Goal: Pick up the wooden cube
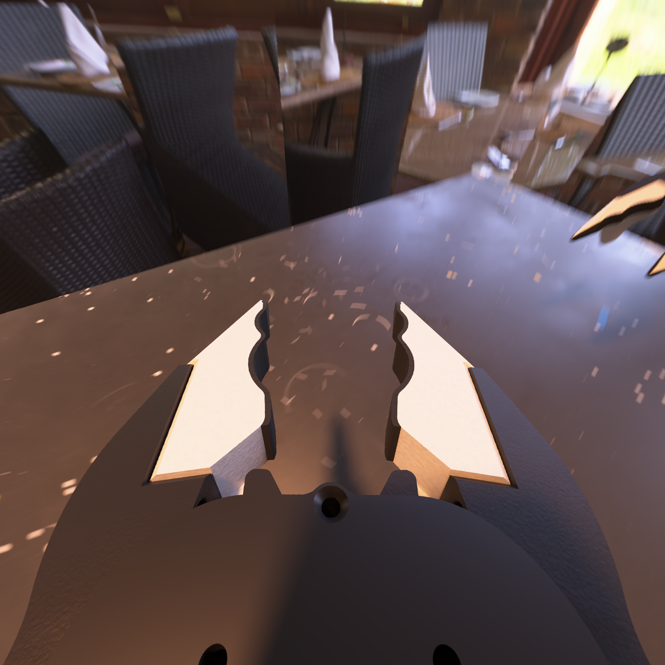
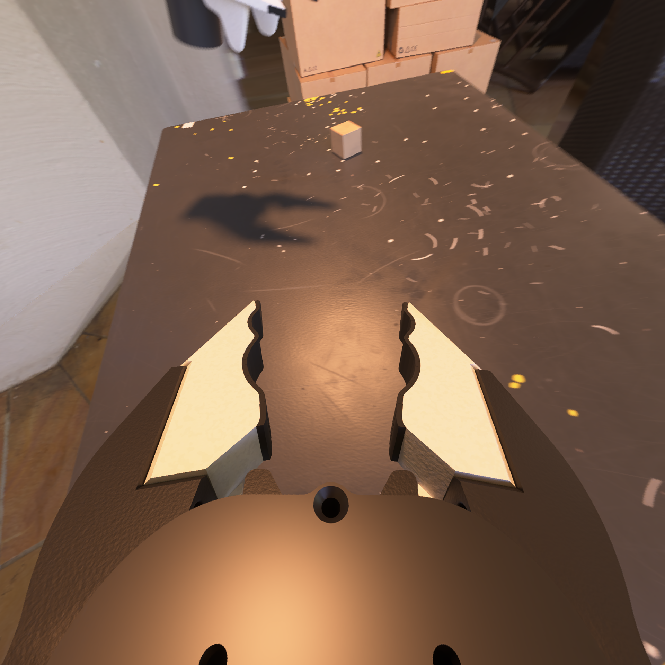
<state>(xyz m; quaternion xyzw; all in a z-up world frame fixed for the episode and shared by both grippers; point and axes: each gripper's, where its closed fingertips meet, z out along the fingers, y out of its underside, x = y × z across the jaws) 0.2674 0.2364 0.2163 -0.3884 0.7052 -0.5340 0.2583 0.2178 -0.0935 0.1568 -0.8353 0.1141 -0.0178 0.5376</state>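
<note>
The wooden cube (image 2: 346, 139), small and pale, stands on the dark brown table (image 2: 324, 252) near its far end in the right wrist view. My right gripper (image 2: 331, 306) is open and empty, well short of the cube and roughly in line with it. My left gripper (image 1: 331, 306) is open and empty above the table (image 1: 467, 288); the cube does not show in the left wrist view. The right gripper's fingertips (image 1: 619, 212) show at the right edge of the left wrist view. The left gripper (image 2: 230, 21) shows at the top of the right wrist view.
Stacked cardboard boxes (image 2: 381, 39) stand past the table's far end. A white wall (image 2: 64, 162) runs along the table's left side over a tiled floor (image 2: 39, 449). Dark wicker chairs (image 1: 201, 136) stand beyond the table edge in the left wrist view. A gripper's shadow (image 2: 252, 216) lies on the table.
</note>
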